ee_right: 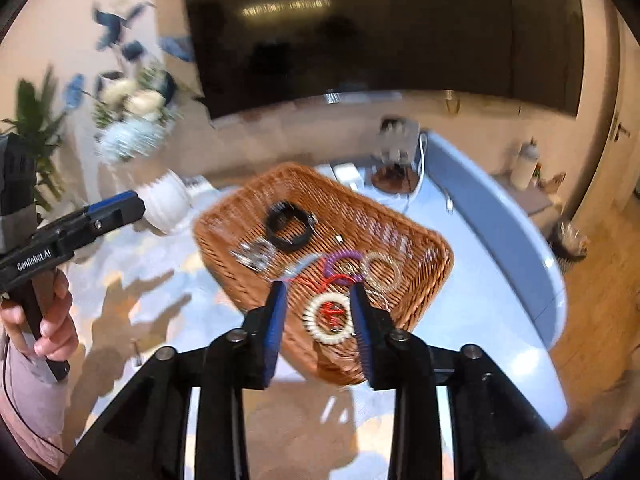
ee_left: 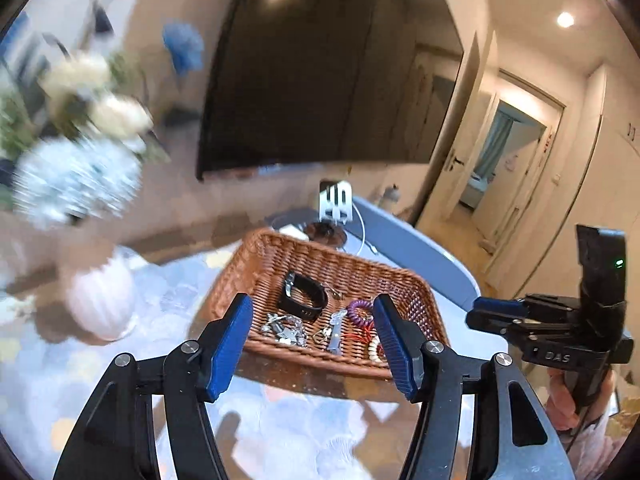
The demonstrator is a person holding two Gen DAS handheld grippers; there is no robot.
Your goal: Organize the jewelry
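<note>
A brown wicker basket (ee_left: 264, 264) (ee_right: 240, 216) on the table holds jewelry: a black watch band (ee_left: 303, 297) (ee_right: 289, 230), silver pieces (ee_left: 285, 330) (ee_right: 254, 256), a purple coil bracelet (ee_left: 359, 311) (ee_right: 344, 258), a white bead bracelet (ee_right: 326, 318) with red cord inside, and a pale ring bracelet (ee_right: 382, 271). My left gripper (ee_left: 312, 338) is open and empty above the basket's near edge. My right gripper (ee_right: 318, 322) is open and empty above the white bead bracelet; it also shows in the left wrist view (ee_left: 486, 312).
A white ribbed vase (ee_left: 102, 300) (ee_right: 166, 202) with white and blue flowers stands left of the basket. A phone stand (ee_left: 335, 202) with a white cable sits behind it. The round table (ee_right: 500, 288) has a blue edge, with floor to the right. A dark screen hangs on the wall.
</note>
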